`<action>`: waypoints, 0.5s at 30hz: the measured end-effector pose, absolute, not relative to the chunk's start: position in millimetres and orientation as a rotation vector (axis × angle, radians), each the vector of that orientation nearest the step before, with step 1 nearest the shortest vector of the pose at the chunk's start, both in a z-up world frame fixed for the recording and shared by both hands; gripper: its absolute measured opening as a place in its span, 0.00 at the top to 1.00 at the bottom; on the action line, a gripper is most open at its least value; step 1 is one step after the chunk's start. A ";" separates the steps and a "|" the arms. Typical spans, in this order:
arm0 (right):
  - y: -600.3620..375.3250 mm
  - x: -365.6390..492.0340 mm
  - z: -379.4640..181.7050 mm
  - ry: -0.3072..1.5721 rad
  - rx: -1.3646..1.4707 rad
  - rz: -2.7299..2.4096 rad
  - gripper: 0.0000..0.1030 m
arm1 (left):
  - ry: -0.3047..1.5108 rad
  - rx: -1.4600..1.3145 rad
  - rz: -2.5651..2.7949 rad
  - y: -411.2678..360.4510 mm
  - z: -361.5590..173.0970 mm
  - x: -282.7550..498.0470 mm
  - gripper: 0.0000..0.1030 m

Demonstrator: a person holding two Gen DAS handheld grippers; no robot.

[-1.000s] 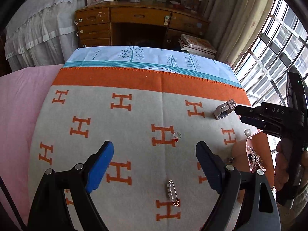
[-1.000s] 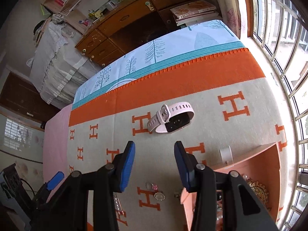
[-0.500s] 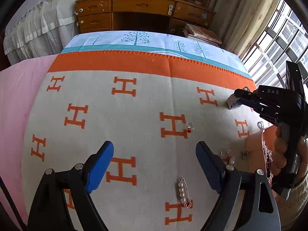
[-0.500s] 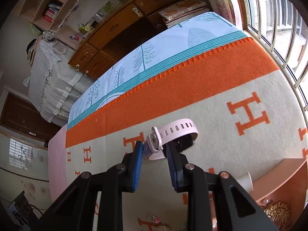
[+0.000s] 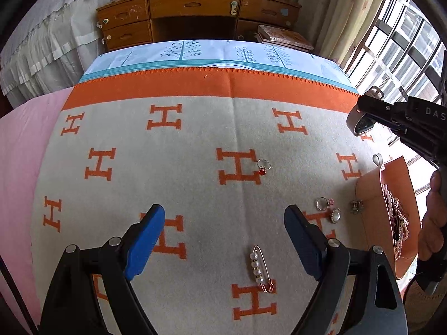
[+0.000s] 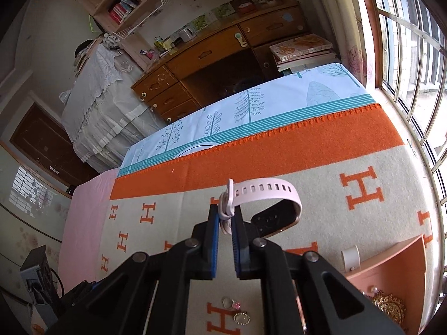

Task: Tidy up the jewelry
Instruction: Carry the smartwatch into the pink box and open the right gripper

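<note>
My right gripper point(image 6: 225, 217) is shut on the strap of a pink-banded smartwatch point(image 6: 262, 192) and holds it above the blanket; it also shows at the right of the left wrist view point(image 5: 359, 124). My left gripper point(image 5: 223, 231) is open and empty over the blanket. Near it lie a pearl safety-pin brooch point(image 5: 261, 268), a ring with a red stone point(image 5: 263, 166), a ring with a pink stone point(image 5: 322, 203), a round pearl piece point(image 5: 335, 215) and a small clip point(image 5: 356, 206). An open orange jewelry box point(image 5: 371, 195) holding beads stands at the right.
The orange and grey H-pattern blanket point(image 5: 167, 167) covers the bed. A small white ring-shaped piece point(image 6: 350, 256) lies beside the box. A wooden desk point(image 5: 195, 14) stands beyond the bed's foot, and windows point(image 6: 413, 42) run along the right side.
My right gripper closed on the watch strap and lifted the watch off the blanket. My left gripper shifted so more of the loose jewelry and the box came into view.
</note>
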State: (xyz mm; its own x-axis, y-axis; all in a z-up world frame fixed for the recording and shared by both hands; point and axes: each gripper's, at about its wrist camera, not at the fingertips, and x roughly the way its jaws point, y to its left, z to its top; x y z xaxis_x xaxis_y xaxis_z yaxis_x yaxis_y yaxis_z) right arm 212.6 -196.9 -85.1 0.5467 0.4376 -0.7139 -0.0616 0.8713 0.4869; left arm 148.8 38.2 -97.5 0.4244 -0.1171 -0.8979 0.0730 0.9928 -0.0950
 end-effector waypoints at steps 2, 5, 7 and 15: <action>-199.7 200.6 -74.3 0.932 0.439 0.331 0.92 | 1.130 -0.039 -0.125 36.0 -96.4 146.4 0.17; -205.5 179.5 -56.0 0.884 0.416 0.350 0.92 | 1.133 -0.031 -0.124 33.4 -95.3 141.7 0.17; -209.0 163.8 -44.0 0.852 0.385 0.359 0.92 | 1.138 -0.022 -0.122 30.9 -95.3 138.3 0.17; -232.9 103.0 -19.4 0.809 0.246 0.339 0.92 | 1.158 0.006 -0.128 17.8 -99.0 122.6 0.17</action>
